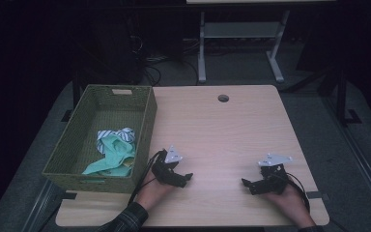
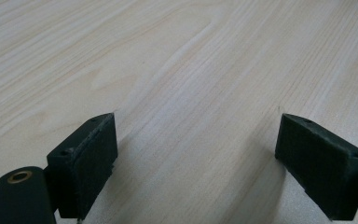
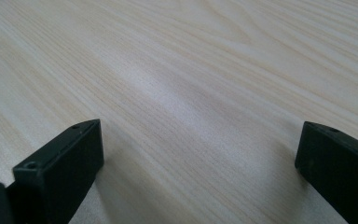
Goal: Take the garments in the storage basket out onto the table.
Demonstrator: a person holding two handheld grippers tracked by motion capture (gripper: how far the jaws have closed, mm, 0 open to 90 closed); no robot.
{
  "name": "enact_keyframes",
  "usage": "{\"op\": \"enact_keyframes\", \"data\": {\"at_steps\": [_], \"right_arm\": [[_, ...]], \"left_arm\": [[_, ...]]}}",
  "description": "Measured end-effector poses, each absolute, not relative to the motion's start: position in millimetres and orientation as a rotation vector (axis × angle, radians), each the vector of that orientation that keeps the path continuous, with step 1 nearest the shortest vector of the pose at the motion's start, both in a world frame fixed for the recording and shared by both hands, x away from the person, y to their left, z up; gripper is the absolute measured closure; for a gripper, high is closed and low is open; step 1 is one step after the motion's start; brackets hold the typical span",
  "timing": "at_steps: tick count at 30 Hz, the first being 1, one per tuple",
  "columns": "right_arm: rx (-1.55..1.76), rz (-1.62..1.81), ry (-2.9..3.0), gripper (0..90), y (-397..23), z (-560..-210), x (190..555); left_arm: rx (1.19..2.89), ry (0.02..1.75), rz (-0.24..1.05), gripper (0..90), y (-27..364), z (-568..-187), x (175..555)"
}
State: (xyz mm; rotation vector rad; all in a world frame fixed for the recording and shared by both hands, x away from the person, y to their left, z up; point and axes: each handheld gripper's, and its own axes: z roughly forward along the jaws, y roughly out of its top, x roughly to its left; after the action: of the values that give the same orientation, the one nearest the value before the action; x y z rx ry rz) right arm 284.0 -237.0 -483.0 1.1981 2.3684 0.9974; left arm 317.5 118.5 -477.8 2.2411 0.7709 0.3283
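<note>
Left hand-held gripper (image 1: pixel 181 178): rests low on the surface (image 1: pixel 222 140), jaws spread wide, nothing between them; in the left gripper view bare wood grain lies between its pads (image 2: pixel 91 163).
Right hand-held gripper (image 1: pixel 251 186): also down on the surface, jaws standing wide apart and empty; the right gripper view has plain wood between its pads (image 3: pixel 70 168).
Cloths (image 1: pixel 113 152): a crumpled heap, mint green with a striped white piece on top, lying inside the woven basket (image 1: pixel 147 121), just to the outer side of the left hand-held gripper and well apart from the right one.
Basket: green wicker, its near corner close beside the left hand.
Handling, judged: the cloths look light, soft and limp; they should bunch and drape instead of keeping shape, with little risk of slipping or damage.
Where to grip, judged: pinch a raised fold or ridge at the top of the heap, reaching over the basket wall from above.
</note>
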Motion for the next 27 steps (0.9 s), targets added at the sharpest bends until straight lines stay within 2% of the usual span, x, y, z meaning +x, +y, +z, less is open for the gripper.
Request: {"op": "enact_keyframes", "data": {"at_steps": [27], "right_arm": [[1.206, 1.0, 2.367, 0.5, -236.8, -483.0, 283.8]], "left_arm": [[2.295, 0.784, 0.282, 12.4, 109.7, -471.5, 324.0]]}}
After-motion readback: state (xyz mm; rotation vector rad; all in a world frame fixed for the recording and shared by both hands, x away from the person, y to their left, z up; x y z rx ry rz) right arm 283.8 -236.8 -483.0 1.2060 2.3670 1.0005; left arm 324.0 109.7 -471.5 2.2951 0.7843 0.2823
